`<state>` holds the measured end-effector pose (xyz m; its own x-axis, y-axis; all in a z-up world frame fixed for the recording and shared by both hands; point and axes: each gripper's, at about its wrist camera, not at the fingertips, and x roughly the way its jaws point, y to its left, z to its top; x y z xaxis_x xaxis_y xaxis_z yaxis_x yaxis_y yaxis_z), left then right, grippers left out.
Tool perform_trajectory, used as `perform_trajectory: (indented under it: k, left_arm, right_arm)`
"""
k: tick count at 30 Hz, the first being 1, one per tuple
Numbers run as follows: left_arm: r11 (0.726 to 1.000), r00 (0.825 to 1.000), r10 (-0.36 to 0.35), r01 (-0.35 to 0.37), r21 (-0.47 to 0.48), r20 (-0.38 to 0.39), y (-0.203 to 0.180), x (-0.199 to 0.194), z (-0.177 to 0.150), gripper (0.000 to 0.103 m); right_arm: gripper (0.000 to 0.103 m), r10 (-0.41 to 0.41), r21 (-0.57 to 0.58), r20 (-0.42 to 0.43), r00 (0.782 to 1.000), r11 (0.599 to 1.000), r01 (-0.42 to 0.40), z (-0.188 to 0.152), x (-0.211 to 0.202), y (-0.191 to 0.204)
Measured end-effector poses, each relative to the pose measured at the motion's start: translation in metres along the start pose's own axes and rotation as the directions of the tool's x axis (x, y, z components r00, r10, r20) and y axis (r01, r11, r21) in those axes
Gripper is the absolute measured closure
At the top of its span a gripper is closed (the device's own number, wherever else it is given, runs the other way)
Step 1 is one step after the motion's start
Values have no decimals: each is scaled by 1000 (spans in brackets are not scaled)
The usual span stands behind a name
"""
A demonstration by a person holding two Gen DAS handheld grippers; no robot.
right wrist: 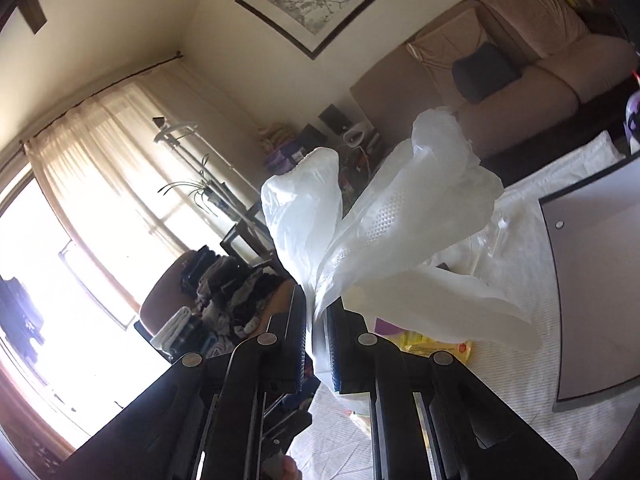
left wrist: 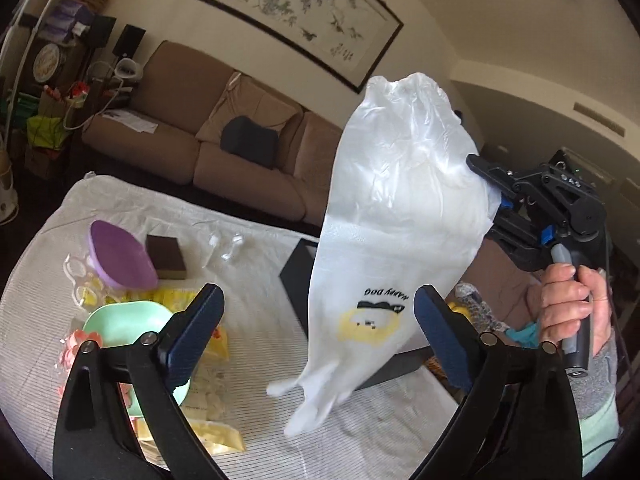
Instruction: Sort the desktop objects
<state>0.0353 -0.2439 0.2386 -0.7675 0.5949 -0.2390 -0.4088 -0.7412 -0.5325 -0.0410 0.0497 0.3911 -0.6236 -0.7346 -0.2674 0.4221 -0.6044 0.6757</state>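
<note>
The white plastic bag [left wrist: 400, 216] hangs in front of the black box [left wrist: 296, 276], hiding most of it, and its lower tip is motion-blurred; the small print inside the yellow mark under "HAPPY DOG" is too blurred to read. The mint green bowl [left wrist: 120, 320] is partly covered by the left gripper [left wrist: 320, 332], whose arms run off the near edge. In the right wrist view the bag's pinched end disappears between the right gripper [right wrist: 318, 320] pads, and the grey lid [right wrist: 600, 280] is cut off at right.
</note>
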Motion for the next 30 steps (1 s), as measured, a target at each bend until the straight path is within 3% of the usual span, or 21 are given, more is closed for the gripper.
perform_trajectory:
  k: [2,5,8,12,15,17,18,19,20,21,25,30]
  left_arm:
    - [997,998,-67,66,27,23,-18,-9,18,0]
    - [989,993,-112,108,98,40,-44,-23,41,0]
    - [978,983,-181,179,110,7,-58,-26,55,0]
    - [946,949,-312,314,83,-32,-72,-27,68,0]
    - [902,902,-428,430,33,-53,-77,-28,84,0]
    - [886,883,-461,464,18,-93,-82,-22,96,0]
    - [887,883,-456,461,20,-114,-87,-20,102,0]
    - [897,891,-434,441,29,-134,-93,-17,107,25]
    - [912,904,-395,407,47,-162,-101,-14,111,84]
    - [929,919,-346,364,66,-188,-110,-9,113,90]
    - [974,960,-198,215,71,-199,-137,1,114,94]
    - [981,977,-149,165,98,-149,-159,-15,124,95]
  right_arm:
    - [94,6,-36,-15,1000,999,-6,4,-9,18]
    - [94,41,-61,-33,999,997,-43,6,-27,37]
    - [94,89,-85,-62,994,992,-94,2,-45,50]
    - [94,157,-85,-123,980,982,-168,-13,-61,62]
    - [94,165,-108,-153,974,977,-182,-20,-69,68]
    - [94,166,-122,-174,971,974,-189,-24,-72,69]
    - [94,173,-125,-188,967,972,-198,-25,-71,68]
    - [94,176,-128,-198,964,971,-203,-26,-70,65]
    - [94,171,-131,-200,965,971,-199,-27,-72,63]
    - [94,163,-133,-196,967,973,-191,-28,-74,60]
    - [91,139,-79,-168,976,985,-153,-26,-82,32]
    - [94,78,4,-117,990,997,-79,-21,-98,-17]
